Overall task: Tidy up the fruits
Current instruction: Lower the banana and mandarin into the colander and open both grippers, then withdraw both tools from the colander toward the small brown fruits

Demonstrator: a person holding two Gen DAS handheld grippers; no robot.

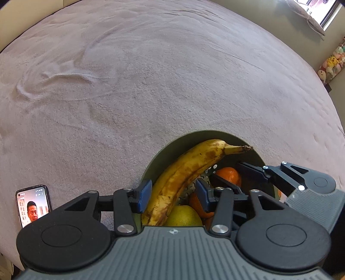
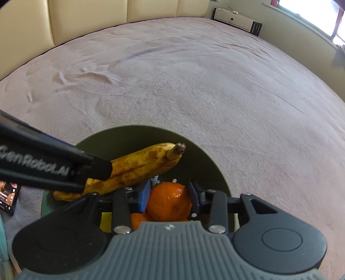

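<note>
In the half-hidden bowl (image 2: 207, 155), right claw (image 2: 170, 199) around an orange (image 2: 168, 202), left claw (image 1: 172, 197) astride the banana (image 1: 185, 172).

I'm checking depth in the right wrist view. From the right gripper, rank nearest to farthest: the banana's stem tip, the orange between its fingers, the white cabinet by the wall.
1. Orange: between the right gripper's fingers, in the green bowl.
2. Banana stem tip: just beyond, over the bowl.
3. White cabinet: across the bed, far upper right.
</note>
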